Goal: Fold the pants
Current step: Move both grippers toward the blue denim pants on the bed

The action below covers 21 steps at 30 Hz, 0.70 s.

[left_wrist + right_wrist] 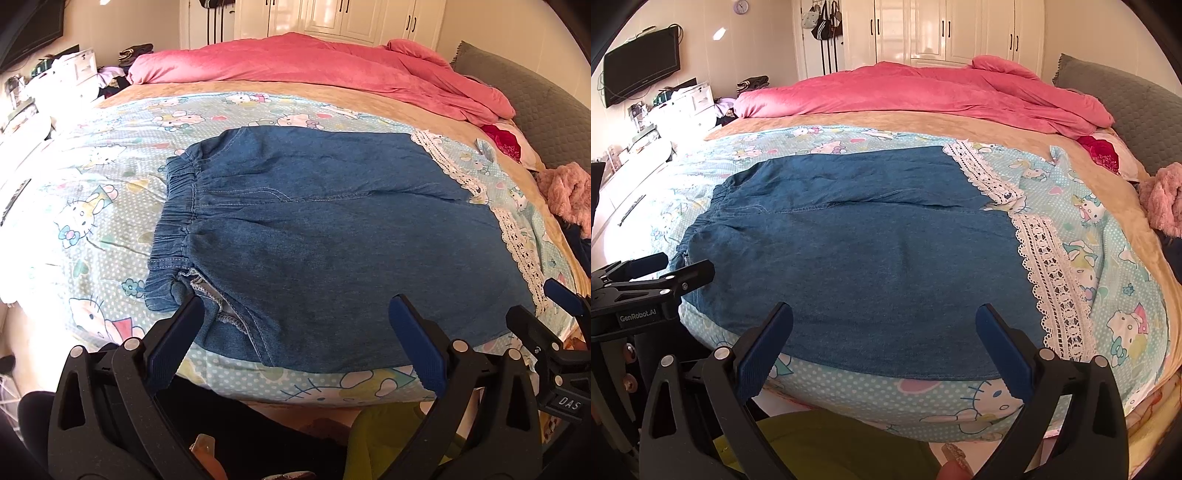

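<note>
Left wrist view: denim pants (325, 229) lie flat on cartoon-print bedsheet (92, 192), elastic waistband (177, 221) gathered. White lace hems (1049, 280). Both grippers' jaws apart, empty.

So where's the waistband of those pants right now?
The waistband is at the left end of the pants, lying on the cartoon sheet just ahead of the open left gripper; the lace hems point right.

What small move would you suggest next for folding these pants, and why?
Probably close the left gripper on the near waistband corner and the right gripper on the near hem, ready to fold the near leg over the far one. The pants lie flat and spread on the bed, waistband left, lace hems right, and both grippers are open and hold nothing.
</note>
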{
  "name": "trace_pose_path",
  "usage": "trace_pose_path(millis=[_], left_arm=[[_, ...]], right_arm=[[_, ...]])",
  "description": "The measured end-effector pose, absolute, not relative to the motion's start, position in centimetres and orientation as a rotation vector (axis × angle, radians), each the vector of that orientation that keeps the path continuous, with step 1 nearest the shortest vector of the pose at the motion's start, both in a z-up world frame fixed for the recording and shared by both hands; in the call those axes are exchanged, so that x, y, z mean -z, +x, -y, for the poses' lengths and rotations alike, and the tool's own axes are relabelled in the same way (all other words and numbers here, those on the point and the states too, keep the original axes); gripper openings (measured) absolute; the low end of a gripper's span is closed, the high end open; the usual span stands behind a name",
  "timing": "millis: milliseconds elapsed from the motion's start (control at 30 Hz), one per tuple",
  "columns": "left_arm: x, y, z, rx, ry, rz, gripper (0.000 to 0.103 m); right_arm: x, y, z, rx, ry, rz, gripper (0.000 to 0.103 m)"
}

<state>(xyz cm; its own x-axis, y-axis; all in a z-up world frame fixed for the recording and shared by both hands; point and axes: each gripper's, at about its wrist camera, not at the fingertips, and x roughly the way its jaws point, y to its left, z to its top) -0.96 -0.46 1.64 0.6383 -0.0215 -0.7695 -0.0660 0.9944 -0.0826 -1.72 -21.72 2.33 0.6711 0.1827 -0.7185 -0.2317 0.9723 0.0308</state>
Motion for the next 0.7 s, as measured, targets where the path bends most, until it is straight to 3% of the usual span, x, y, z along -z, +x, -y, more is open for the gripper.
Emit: trace_pose_path(millis=[700], left_arm=[[-1.87,-1.16,0.25,-0.029,-0.104,-0.871,0.094]], right_arm=[[-2.31,-1.82,21.61,-0.241,-0.066,-0.806,0.099]])
